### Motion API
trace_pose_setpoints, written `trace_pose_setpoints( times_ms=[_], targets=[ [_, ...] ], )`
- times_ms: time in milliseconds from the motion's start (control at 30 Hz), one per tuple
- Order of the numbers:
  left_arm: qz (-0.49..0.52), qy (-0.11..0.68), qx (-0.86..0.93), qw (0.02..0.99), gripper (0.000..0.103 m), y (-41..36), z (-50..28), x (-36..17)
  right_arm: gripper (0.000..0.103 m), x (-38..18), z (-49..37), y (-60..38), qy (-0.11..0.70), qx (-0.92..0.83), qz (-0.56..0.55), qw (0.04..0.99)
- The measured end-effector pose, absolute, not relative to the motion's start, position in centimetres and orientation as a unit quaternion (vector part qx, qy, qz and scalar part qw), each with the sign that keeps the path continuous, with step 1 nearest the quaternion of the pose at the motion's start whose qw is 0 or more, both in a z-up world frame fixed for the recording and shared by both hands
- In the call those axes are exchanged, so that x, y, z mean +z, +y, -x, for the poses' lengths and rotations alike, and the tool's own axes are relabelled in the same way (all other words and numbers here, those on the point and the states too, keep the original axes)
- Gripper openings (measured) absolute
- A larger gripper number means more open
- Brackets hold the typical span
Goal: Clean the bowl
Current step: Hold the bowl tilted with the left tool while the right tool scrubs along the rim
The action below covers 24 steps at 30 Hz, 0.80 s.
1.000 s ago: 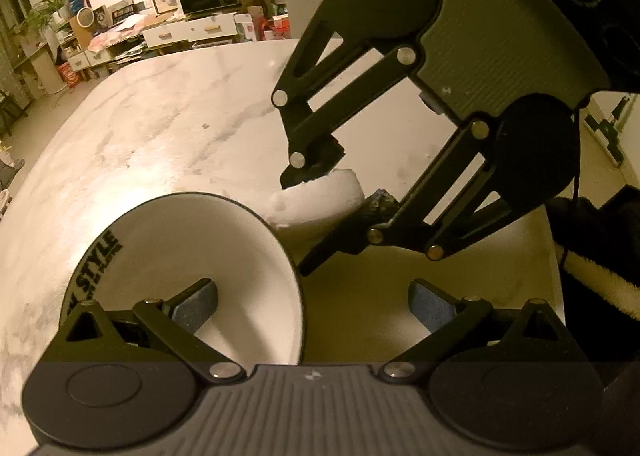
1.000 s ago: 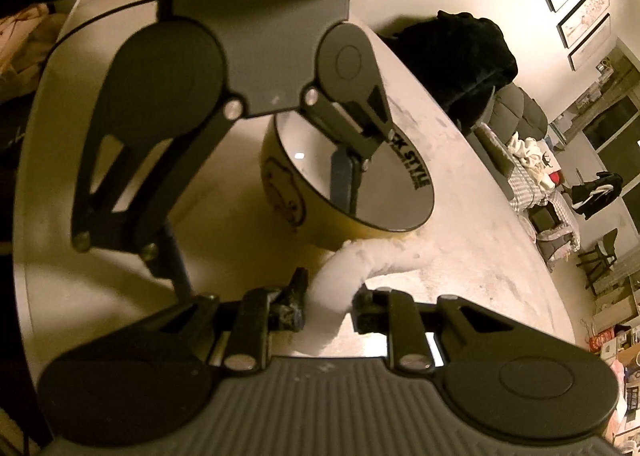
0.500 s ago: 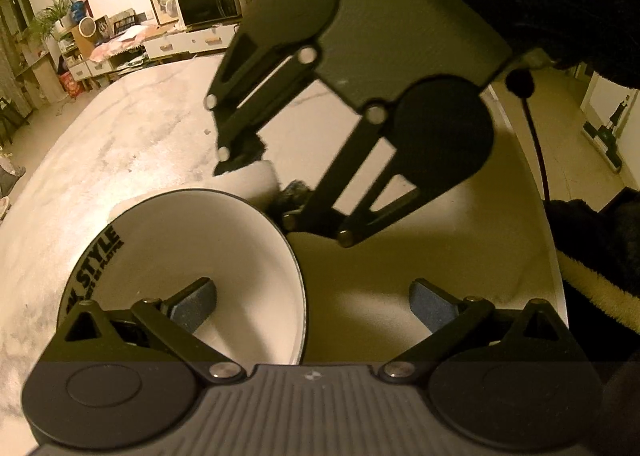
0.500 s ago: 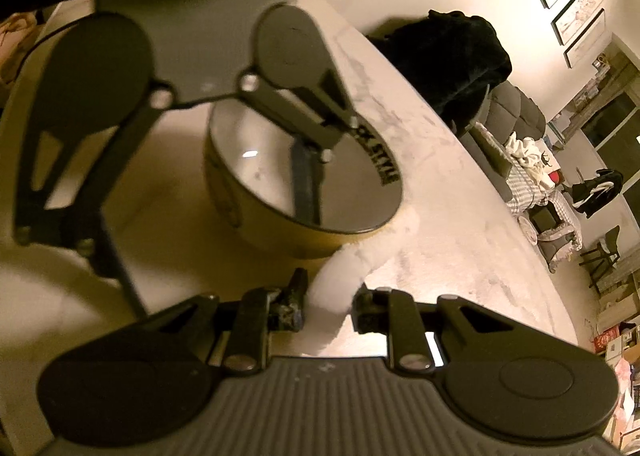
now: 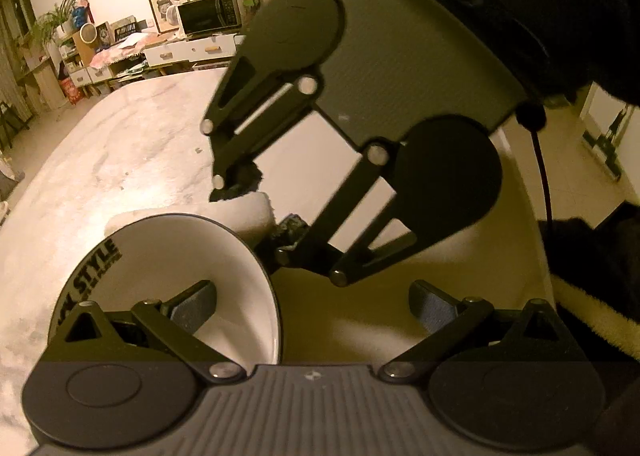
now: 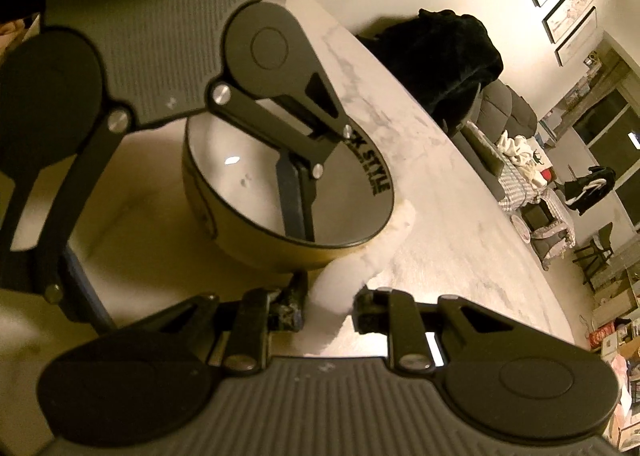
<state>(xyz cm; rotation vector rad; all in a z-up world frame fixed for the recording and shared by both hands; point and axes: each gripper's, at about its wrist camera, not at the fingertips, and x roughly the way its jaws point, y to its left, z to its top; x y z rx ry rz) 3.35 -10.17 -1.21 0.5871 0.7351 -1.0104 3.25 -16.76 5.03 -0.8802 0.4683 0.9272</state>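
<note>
A yellow bowl (image 6: 240, 232) with a white inside, a black rim and "STYLE" lettering rests on the marble table (image 6: 460, 223); it also shows in the left wrist view (image 5: 168, 252). My left gripper (image 5: 312, 300) is open and straddles the bowl's wall, one finger (image 5: 192, 304) inside, the other outside. My right gripper (image 6: 330, 306) is shut on a white sponge (image 6: 352, 264) that lies against the bowl's outer side near the rim. The sponge (image 5: 252, 211) sits just behind the rim in the left wrist view.
The marble table (image 5: 120, 159) stretches away to the left and far side. A black fluffy garment (image 6: 440, 55) lies on the table's far edge. A cluttered sideboard with a microwave (image 5: 208, 13) stands beyond the table.
My right gripper with the sponge has swung from the bowl's right side across to behind its rim. The bowl and my left gripper have stayed in place.
</note>
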Motion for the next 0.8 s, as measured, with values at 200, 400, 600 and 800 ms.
trace_pose_setpoints(
  times_ms=[200, 400, 600, 800],
  targets=[
    [-0.280, 0.341, -0.456, 0.773, 0.102, -10.4, -2.8, -1.3, 0.023, 5.4, -1.6, -17.1, 0.221, 0.423, 0.413, 0.776],
    [-0.293, 0.343, -0.457, 0.766, 0.102, -10.3, -1.9, -1.4, 0.023, 5.6, 0.6, -16.9, 0.218, 0.427, 0.427, 0.767],
    [-0.300, 0.342, -0.460, 0.763, 0.102, -10.3, -2.5, -1.6, 0.023, 5.7, 1.2, -16.9, 0.218, 0.429, 0.429, 0.764],
    [-0.292, 0.337, -0.466, 0.764, 0.102, -9.3, -2.4, -2.0, 0.023, 5.5, -0.3, -16.8, 0.222, 0.437, 0.427, 0.760]
  ],
)
